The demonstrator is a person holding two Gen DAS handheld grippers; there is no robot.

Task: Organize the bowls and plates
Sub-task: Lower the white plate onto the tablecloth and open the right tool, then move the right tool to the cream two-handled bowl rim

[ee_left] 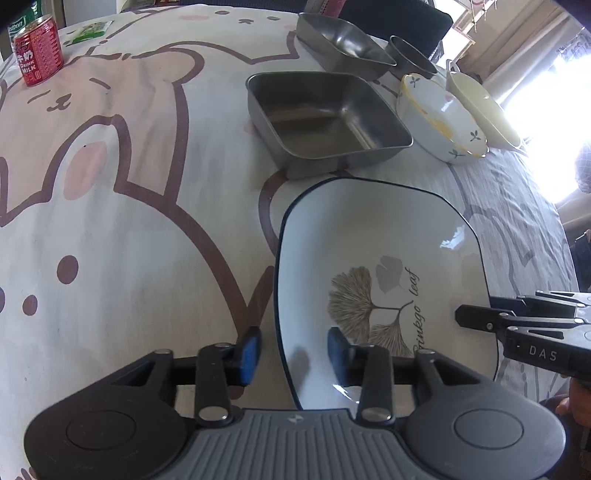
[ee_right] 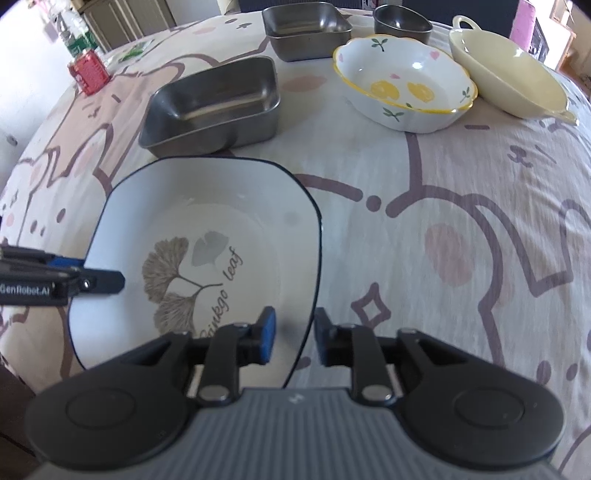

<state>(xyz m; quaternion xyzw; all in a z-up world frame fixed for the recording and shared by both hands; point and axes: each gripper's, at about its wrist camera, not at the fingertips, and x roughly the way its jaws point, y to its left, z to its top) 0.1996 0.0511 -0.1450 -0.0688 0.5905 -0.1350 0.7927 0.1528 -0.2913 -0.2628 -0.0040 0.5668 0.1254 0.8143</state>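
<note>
A white square plate with a dark rim and a ginkgo leaf print lies on the bear-print cloth; it also shows in the right wrist view. My left gripper is open, its jaws straddling the plate's left rim. My right gripper is open, its jaws straddling the plate's right rim; it also shows in the left wrist view. Beyond the plate stand a steel square tray, a second steel tray, a steel cup, a flower-print bowl and a yellow handled dish.
A red milk can stands at the far left of the table, with a green packet behind it. The table's right edge falls away near a bright window. A green bottle stands past the can.
</note>
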